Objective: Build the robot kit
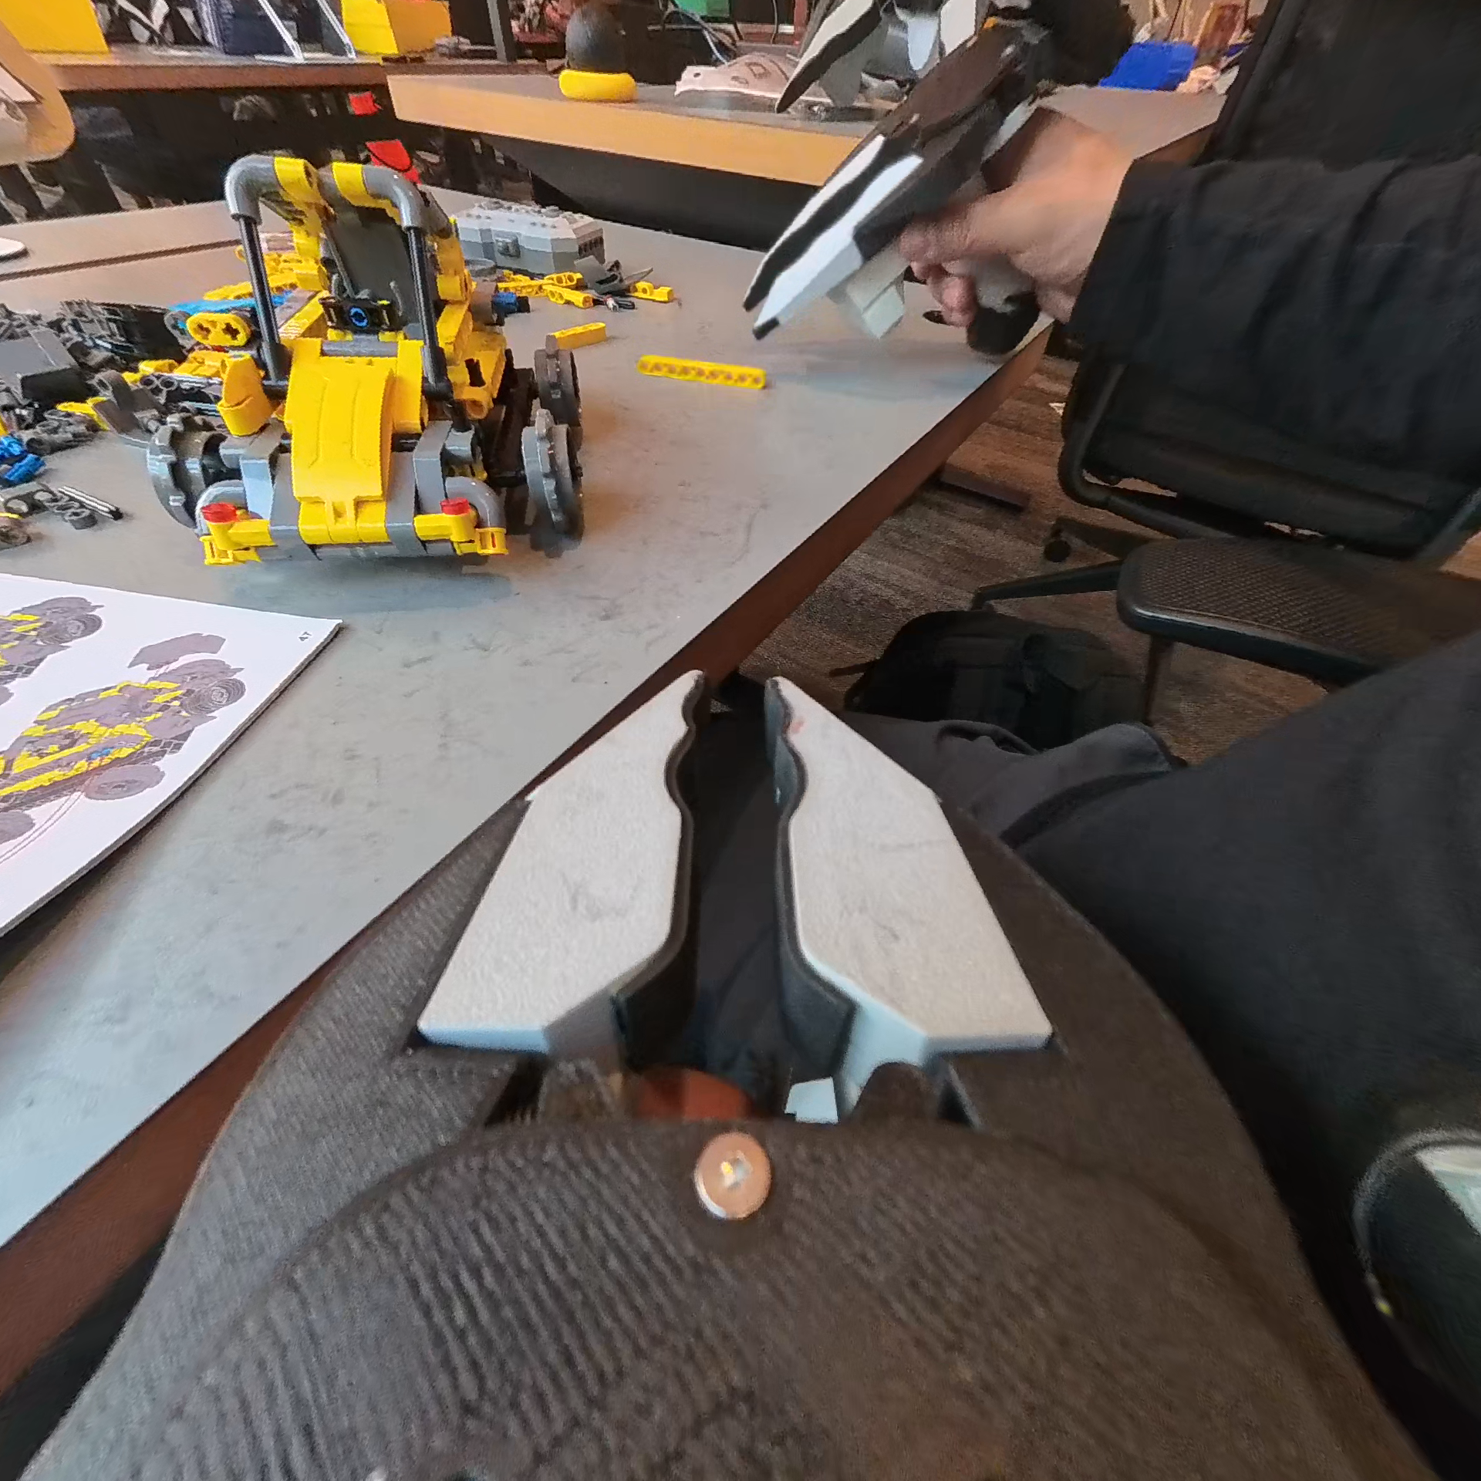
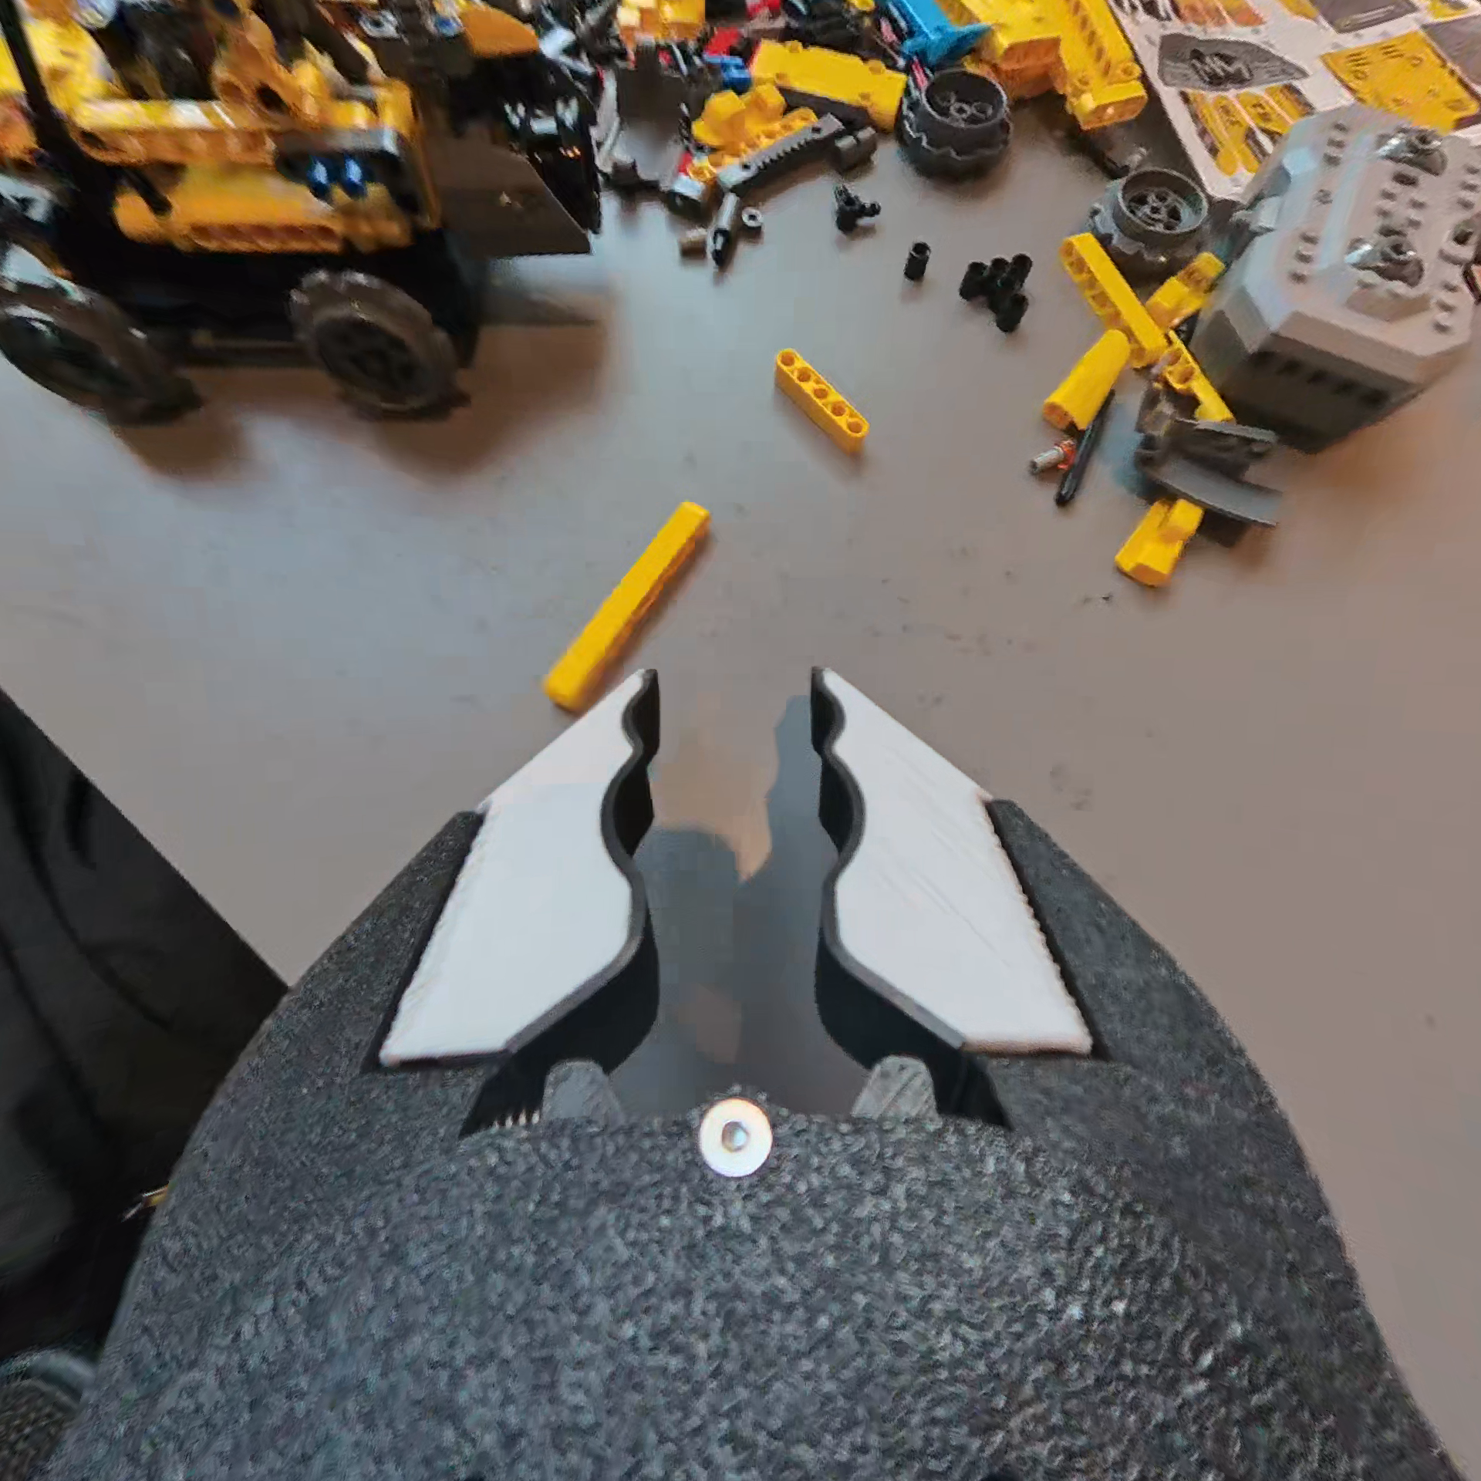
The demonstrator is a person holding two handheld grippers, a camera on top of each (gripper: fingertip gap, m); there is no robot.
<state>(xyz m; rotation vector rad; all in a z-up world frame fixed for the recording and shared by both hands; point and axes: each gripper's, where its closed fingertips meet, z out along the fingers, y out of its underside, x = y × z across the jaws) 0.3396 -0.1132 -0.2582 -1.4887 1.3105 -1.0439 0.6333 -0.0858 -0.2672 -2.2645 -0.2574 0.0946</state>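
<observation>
My right gripper (image 2: 735,681) is open and empty, low over the grey table (image 2: 1042,801). A long yellow beam (image 2: 629,605) lies just ahead of its left fingertip, not touching. A short yellow beam with holes (image 2: 821,401) lies farther on. A yellow and grey brick vehicle (image 2: 240,200) stands at the upper left. In the left wrist view a hand holds the right gripper (image 1: 757,316) near the long beam (image 1: 701,373). My left gripper (image 1: 736,681) is empty with a narrow gap between its fingers. It hangs off the table's edge (image 1: 721,641) over a dark trouser leg (image 1: 1202,881), away from the vehicle (image 1: 361,385).
A grey battery box (image 2: 1354,288) and a heap of loose yellow, black and blue parts (image 2: 801,80) lie at the far side. An open instruction booklet (image 1: 120,721) lies at the left. A black office chair (image 1: 1282,521) and a black bag (image 1: 986,665) are beside the table. One gripper's finger ends stand about 30 cm off the other's. About 15 cm separates my left fingertips from the vehicle (image 1: 361,385).
</observation>
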